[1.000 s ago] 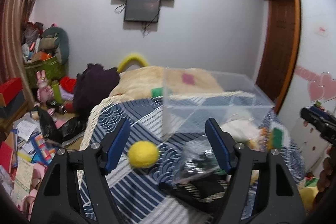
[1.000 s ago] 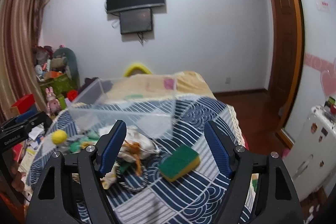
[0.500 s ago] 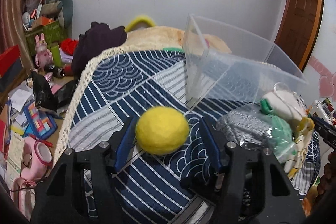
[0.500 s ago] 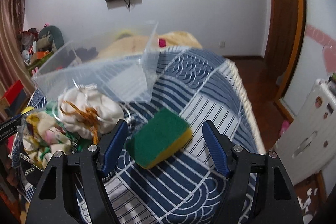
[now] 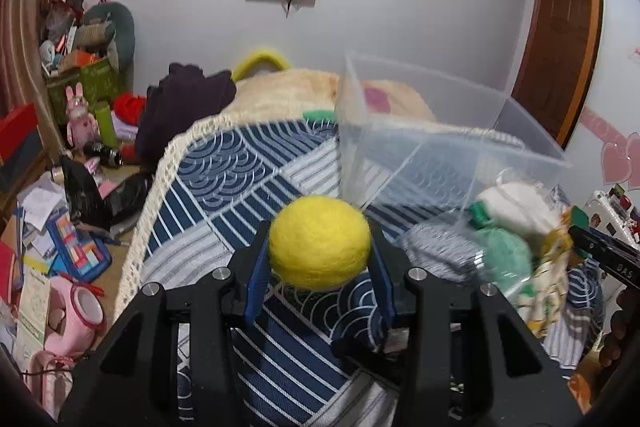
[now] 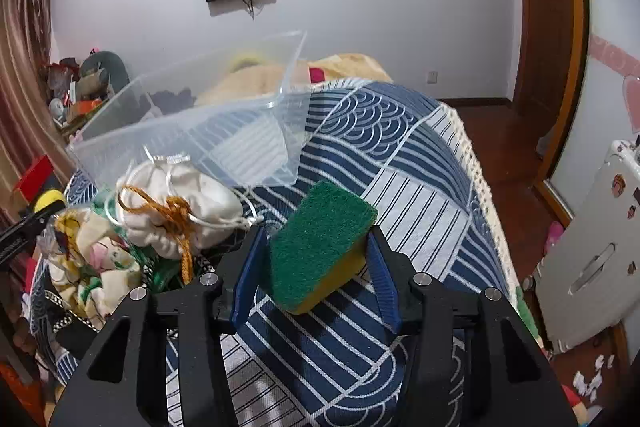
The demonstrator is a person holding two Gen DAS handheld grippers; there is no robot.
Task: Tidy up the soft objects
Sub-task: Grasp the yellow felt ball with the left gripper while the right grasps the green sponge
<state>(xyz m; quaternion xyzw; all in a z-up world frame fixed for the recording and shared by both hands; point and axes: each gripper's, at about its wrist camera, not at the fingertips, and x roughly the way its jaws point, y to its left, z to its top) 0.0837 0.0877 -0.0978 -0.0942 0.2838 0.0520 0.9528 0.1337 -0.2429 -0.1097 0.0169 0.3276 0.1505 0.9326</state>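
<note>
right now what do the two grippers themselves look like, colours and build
Both the left gripper and right gripper look alike: matte black angular frames with triangular cut-outs, silver round bolt heads on top, and flat blue fingers. No cables or sleeves show.

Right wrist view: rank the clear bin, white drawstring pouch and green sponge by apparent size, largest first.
1. Clear bin, plainly largest.
2-3. White drawstring pouch and green sponge look alike; the sponge sits closer, in the right gripper, so no ranking.
</note>
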